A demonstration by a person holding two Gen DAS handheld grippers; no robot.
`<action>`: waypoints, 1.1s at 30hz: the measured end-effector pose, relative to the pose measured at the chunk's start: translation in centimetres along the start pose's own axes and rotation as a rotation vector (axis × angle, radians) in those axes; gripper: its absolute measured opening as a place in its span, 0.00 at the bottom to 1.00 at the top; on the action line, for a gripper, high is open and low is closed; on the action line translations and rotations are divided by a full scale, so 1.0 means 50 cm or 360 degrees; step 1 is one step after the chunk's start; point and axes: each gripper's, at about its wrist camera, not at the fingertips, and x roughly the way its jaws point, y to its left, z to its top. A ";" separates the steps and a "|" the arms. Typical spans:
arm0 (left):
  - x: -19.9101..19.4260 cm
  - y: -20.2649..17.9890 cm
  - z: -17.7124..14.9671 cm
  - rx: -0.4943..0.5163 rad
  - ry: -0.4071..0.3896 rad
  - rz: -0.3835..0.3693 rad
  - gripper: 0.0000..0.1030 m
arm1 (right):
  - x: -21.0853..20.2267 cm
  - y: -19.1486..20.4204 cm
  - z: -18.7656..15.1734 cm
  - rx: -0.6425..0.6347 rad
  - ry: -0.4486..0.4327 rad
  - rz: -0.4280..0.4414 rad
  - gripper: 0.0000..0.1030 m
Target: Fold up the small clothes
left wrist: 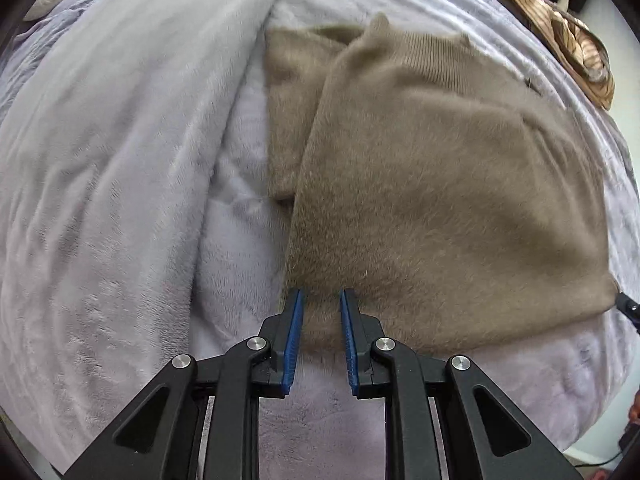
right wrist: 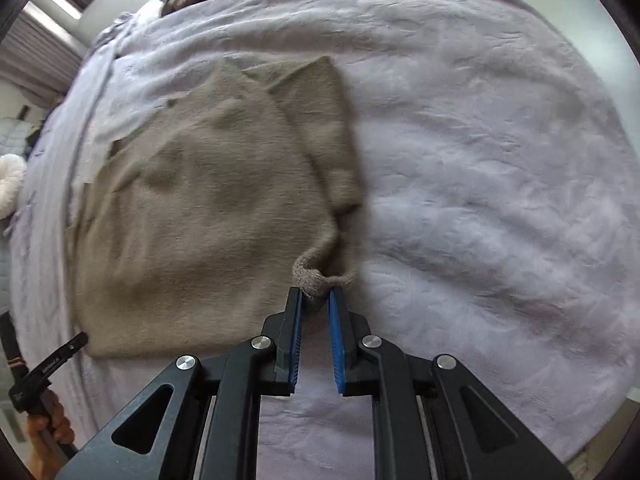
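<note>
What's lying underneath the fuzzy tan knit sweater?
The fuzzy tan knit sweater lies on a pale lavender plush blanket, which shows on all sides of it. Whatever is beneath the blanket is covered, and nothing shows between sweater and blanket.

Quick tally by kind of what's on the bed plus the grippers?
Sweater: 1, tan, partly folded
Blanket: 1, lilac
Striped fabric: 1, at the bed's edge
Grippers: 2, left gripper over the sweater's hem, right gripper with a hem corner between its pads
Total: 5
</note>
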 end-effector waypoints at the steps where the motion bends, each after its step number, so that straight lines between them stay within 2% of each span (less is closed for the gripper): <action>1: 0.000 -0.001 -0.002 0.0017 -0.0005 0.0002 0.20 | -0.009 -0.012 -0.005 0.0031 -0.0018 -0.0059 0.14; 4: -0.005 -0.007 -0.005 0.0059 -0.0013 0.0022 0.20 | -0.044 -0.019 -0.008 -0.0001 -0.0120 -0.0031 0.14; 7: -0.004 -0.009 -0.003 0.0048 -0.0005 0.0029 0.20 | -0.042 0.005 0.008 -0.0136 -0.0122 -0.0002 0.14; 9: -0.008 -0.005 -0.006 0.0045 -0.0006 0.0034 0.20 | -0.016 0.028 0.022 -0.0215 -0.0057 -0.0011 0.14; 11: -0.005 -0.013 -0.006 0.0044 -0.0010 0.0039 0.20 | 0.030 0.040 0.028 -0.0262 0.0027 -0.0079 0.14; 13: -0.004 -0.016 -0.007 0.0041 -0.0010 0.0038 0.20 | 0.066 0.030 0.022 -0.0245 0.0117 -0.0127 0.12; 15: -0.005 -0.012 -0.006 0.0047 -0.0010 0.0036 0.20 | 0.089 0.010 0.014 -0.0185 0.0167 -0.0099 0.10; 20: -0.012 -0.006 -0.013 0.0046 -0.0002 0.0021 0.20 | 0.062 0.011 0.006 -0.0211 0.0172 -0.0120 0.11; 21: -0.013 -0.005 -0.014 0.0041 0.0000 0.0021 0.20 | 0.054 0.013 0.005 -0.0211 0.0177 -0.0134 0.14; 23: -0.020 -0.002 -0.020 0.0031 0.0003 0.0019 0.20 | 0.033 0.012 -0.001 -0.0178 0.0173 -0.0151 0.14; 27: -0.035 0.002 -0.031 0.0028 0.0022 0.0024 0.20 | 0.004 0.024 -0.020 -0.0128 0.0177 -0.0093 0.14; 33: -0.059 0.008 -0.054 0.0033 0.0048 0.0020 0.20 | -0.011 0.097 -0.045 -0.0187 0.0222 -0.0018 0.14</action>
